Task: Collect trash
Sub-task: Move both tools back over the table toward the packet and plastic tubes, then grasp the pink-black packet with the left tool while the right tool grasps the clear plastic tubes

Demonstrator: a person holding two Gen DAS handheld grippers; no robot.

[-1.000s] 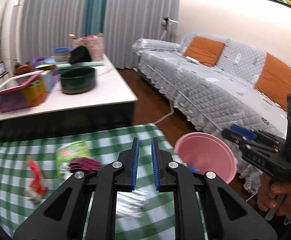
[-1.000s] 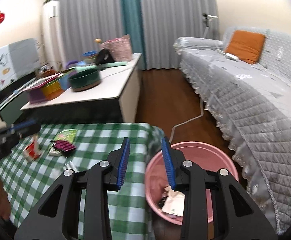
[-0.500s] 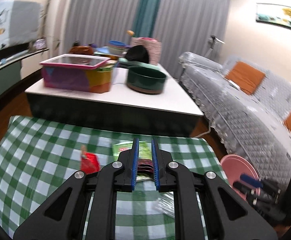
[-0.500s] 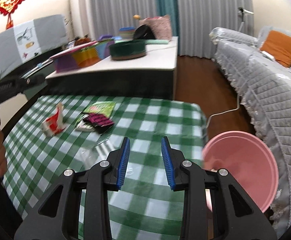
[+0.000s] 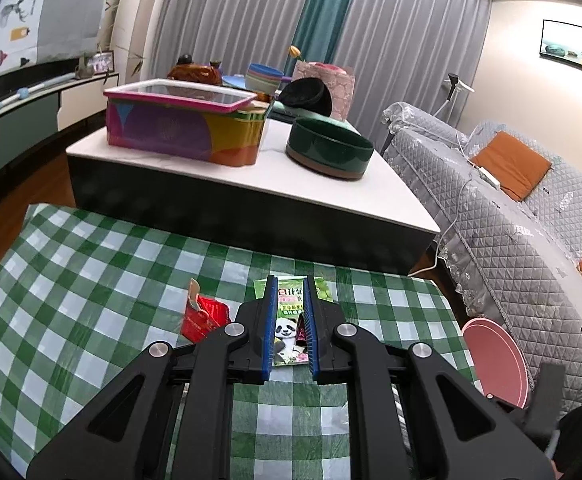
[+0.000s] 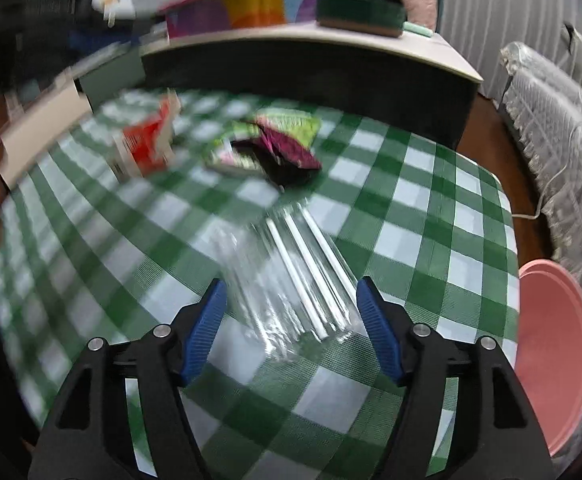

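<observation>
Trash lies on the green checked tablecloth: a red carton, a green panda wrapper with a dark magenta wrapper on it, and a clear plastic bag. My left gripper hovers over the panda wrapper, jaws narrowly apart and empty. My right gripper is open wide, low over the clear bag, which lies between its fingers. The red carton and green wrapper lie beyond it. A pink bin stands beside the table on the right; it also shows in the left wrist view.
Behind the cloth-covered table is a low white table with a colourful box and a dark green bowl. A grey covered sofa runs along the right side.
My right gripper has opened wide and dropped down toward the clear bag. My left gripper has moved forward and lower over the panda wrapper.
</observation>
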